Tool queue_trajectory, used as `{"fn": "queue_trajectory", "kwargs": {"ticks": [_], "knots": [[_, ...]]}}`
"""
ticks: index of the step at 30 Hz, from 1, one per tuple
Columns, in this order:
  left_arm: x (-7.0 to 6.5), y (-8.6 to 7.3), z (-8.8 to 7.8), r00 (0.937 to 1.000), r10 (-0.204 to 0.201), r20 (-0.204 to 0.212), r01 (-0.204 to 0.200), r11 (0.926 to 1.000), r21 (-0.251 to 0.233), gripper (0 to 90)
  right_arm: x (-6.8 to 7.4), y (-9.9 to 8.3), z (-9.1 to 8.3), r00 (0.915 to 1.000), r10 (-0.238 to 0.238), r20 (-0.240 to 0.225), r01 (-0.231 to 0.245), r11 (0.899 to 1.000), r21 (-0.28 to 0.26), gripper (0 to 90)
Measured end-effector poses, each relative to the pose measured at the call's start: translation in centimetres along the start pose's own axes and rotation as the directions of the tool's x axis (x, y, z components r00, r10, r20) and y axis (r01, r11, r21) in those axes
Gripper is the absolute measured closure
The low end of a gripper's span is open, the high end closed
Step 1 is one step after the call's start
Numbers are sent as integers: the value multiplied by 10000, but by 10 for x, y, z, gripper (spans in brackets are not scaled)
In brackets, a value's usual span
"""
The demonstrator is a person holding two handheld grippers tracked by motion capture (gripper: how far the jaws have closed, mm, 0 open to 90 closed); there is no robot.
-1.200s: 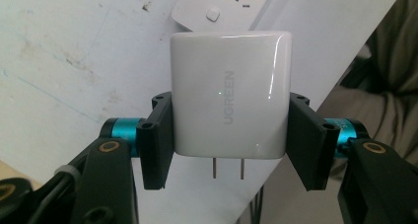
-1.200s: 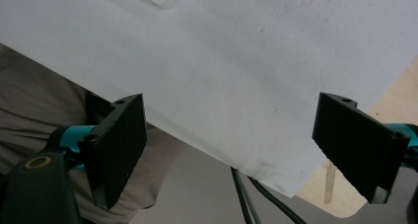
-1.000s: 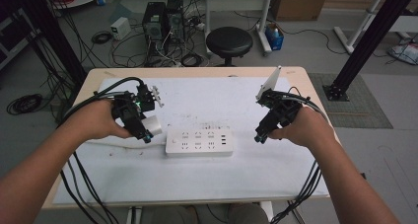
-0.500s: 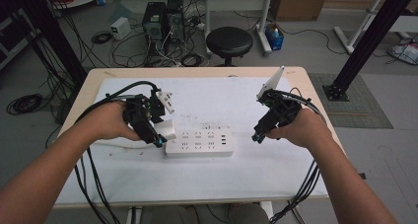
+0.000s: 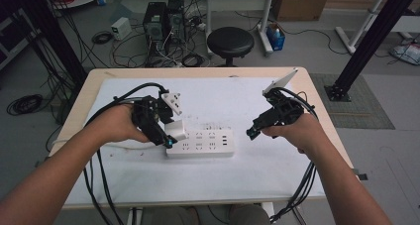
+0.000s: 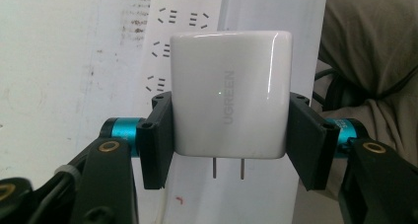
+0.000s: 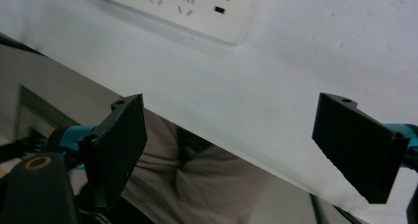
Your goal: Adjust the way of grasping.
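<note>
Plugging step: my left gripper (image 6: pixel 229 150) clamps the glossy white square wall charger (image 6: pixel 229 93) by its flanks, its two metal prongs (image 6: pixel 228 168) bare between my jaws, the white plastic power strip (image 5: pixel 200 144) just beyond them. My right gripper (image 7: pixel 251 145) waits wide and empty. Square the prongs to a socket, then press straight

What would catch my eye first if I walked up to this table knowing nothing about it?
Probably the white UGREEN charger clamped between the black jaws of the left gripper, its two metal prongs bare, held just over the left end of a white power strip lying mid-table. To the right, the right gripper hangs above the white table with its jaws wide open and nothing between them.
</note>
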State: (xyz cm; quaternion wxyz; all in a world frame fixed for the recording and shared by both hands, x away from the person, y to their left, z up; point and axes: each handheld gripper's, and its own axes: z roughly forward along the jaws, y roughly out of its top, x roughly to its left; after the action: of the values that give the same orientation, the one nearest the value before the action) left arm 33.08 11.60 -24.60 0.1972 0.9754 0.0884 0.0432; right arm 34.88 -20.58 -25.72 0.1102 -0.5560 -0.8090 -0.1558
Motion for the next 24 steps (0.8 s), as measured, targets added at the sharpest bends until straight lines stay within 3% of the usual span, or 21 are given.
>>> {"fn": "queue_trajectory", "kwargs": {"ticks": [4,11,14,20,24], "knots": [[-1,2,0,10000,39,-79,-40,9999,-134,420,-3,-3,1,9965,410,-732,-455,9971,-603,131],[-5,6,5,9995,304,-48,-305,9988,-394,420,-7,-7,4,9782,788,-1920,-1008,9891,-1076,130],[-6,7,9,9993,366,-40,-368,9978,-556,420,-6,-9,7,9599,864,-2667,-1206,9860,-1148,131],[-8,13,16,9986,522,37,-517,9951,-838,420,-2,-9,15,9311,757,-3568,-1242,9856,-1150,131],[-10,18,20,9984,570,-31,-571,9936,-973,420,-1,-9,21,9001,820,-4278,-1444,9828,-1153,131]]}}
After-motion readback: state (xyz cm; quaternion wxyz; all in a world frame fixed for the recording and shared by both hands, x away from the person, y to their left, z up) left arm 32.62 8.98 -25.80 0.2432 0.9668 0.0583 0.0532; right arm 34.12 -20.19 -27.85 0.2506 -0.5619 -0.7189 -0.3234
